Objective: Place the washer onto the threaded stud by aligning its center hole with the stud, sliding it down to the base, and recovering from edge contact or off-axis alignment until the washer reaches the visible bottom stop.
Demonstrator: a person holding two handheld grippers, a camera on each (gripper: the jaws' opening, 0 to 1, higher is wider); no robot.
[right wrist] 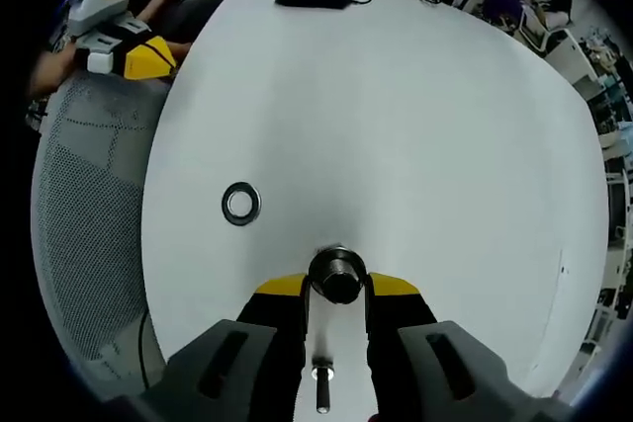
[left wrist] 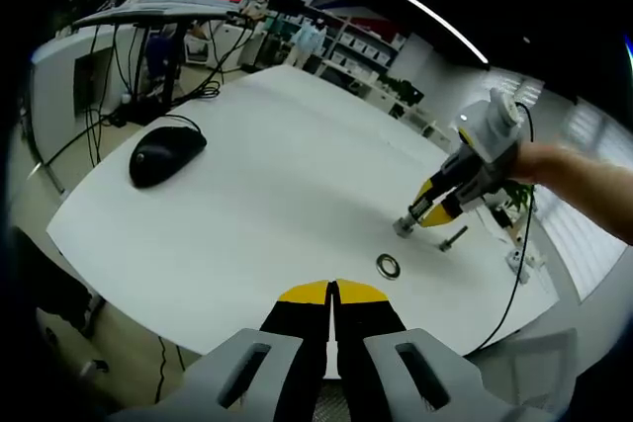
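The white desk (left wrist: 247, 175) carries everything, and most of its top is bare. A black computer mouse (left wrist: 164, 155) sits well apart from the work, near the desk's far left edge in the left gripper view; in the right gripper view it lies at the far edge.

The right gripper (right wrist: 337, 289) reaches in over the near right part of the desk, close to the edge, and its yellow-tipped jaws pinch a short metal cylinder (right wrist: 337, 275) standing on the desktop; I take this for the base or nut of the stud, though I cannot tell for sure. The left gripper (left wrist: 333, 293) hovers over the near edge with its jaws pressed together and nothing between them.

A loose bolt-like threaded piece (left wrist: 454, 238) lies flat on the desk just beside the right gripper, towards the right edge. The washer (right wrist: 240, 203) lies flat on the desktop, apart from both grippers, between the left gripper and the held cylinder.

In my judgement the task has barely begun: the washer is not yet picked up, so grasping, aligning its hole and sliding it down to the stop all remain
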